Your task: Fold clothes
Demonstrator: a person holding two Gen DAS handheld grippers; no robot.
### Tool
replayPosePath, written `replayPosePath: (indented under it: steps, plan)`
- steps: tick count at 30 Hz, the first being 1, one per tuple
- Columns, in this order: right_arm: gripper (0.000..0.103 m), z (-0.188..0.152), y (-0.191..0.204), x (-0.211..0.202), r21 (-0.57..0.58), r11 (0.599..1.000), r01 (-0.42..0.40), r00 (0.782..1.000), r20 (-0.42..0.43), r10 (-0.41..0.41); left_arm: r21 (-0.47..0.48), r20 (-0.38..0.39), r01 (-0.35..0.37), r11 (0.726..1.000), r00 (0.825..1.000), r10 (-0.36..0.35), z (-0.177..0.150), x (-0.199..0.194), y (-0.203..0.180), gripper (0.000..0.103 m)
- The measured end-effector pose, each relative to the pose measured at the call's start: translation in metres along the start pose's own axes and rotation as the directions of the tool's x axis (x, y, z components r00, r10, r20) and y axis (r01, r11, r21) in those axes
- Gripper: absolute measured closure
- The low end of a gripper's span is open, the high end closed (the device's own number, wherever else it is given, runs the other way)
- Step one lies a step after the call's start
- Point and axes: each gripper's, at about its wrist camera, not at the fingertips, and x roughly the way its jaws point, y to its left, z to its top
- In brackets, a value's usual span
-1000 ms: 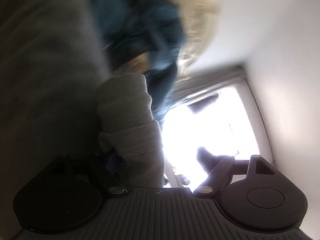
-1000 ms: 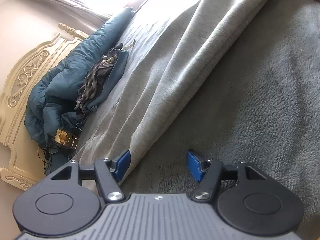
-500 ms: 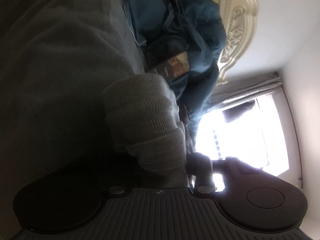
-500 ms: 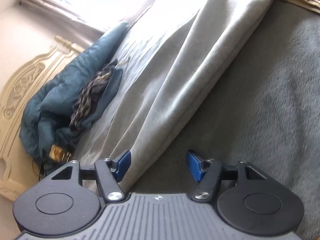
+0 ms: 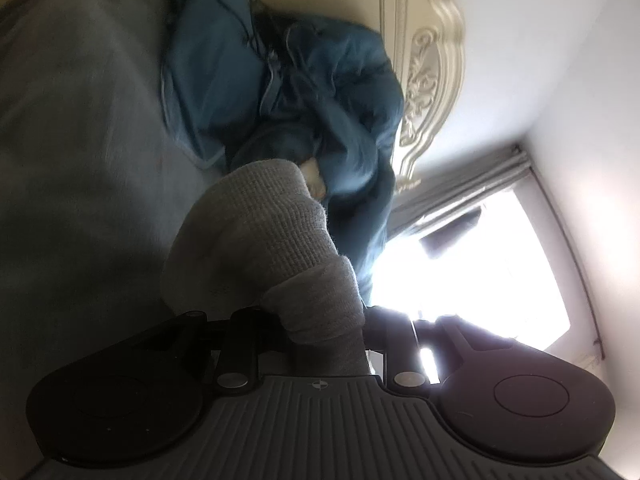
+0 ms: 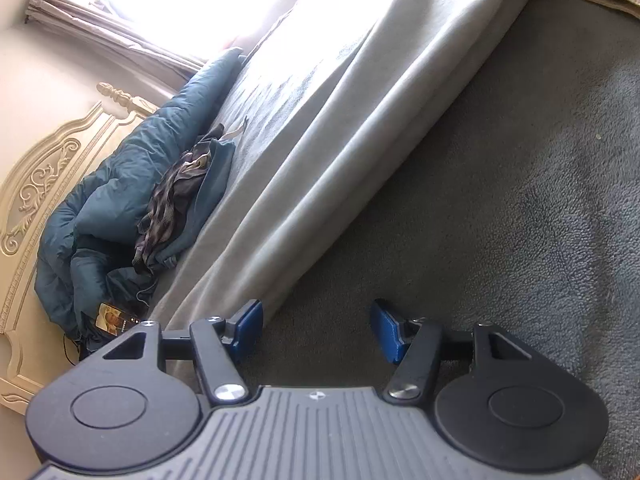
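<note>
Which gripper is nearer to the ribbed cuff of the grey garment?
Left. The left gripper has the ribbed cuff bunched between its closing jaws. The right gripper stands open over the dark blanket, one pad beside the light grey garment; no cuff shows there.

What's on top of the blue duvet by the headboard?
A dark plaid garment lies crumpled on the blue duvet; a phone sits at its lower edge. Anything beneath the folds is hidden.
</note>
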Motion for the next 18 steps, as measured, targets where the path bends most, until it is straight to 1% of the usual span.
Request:
replayPosePath:
  steps: [6, 9, 13, 14, 15, 18]
  plan:
    - [0.04, -0.001, 0.001, -0.002, 0.002, 1.0, -0.006, 1.0, -0.011, 0.006, -0.086, 0.056, -0.055, 0.995, 0.997, 0.06, 0.045, 0.006, 0.03, 0.08]
    - [0.04, -0.001, -0.002, -0.005, 0.004, 1.0, -0.017, 1.0, -0.015, 0.017, -0.079, 0.034, -0.088, 0.993, 0.995, 0.091, 0.053, 0.013, 0.041, 0.08]
    - [0.041, 0.002, -0.011, -0.014, 0.015, 1.0, -0.026, 1.0, -0.01, 0.026, -0.01, -0.05, -0.086, 0.996, 0.995, 0.086, 0.056, 0.01, 0.037, 0.075]
    - [0.041, 0.004, -0.014, -0.018, 0.019, 1.0, -0.025, 1.0, -0.006, 0.026, -0.006, -0.079, -0.086, 0.996, 0.993, 0.085, 0.057, 0.006, 0.035, 0.071]
    - [0.04, 0.006, -0.017, -0.023, 0.019, 1.0, -0.02, 1.0, 0.005, 0.019, 0.0, -0.108, -0.087, 0.996, 0.99, 0.086, 0.057, 0.002, 0.033, 0.067]
    - [0.04, 0.015, -0.028, -0.04, 0.03, 1.0, -0.002, 0.999, 0.047, 0.001, 0.055, -0.182, -0.119, 0.991, 0.975, 0.127, 0.054, -0.011, 0.026, 0.062]
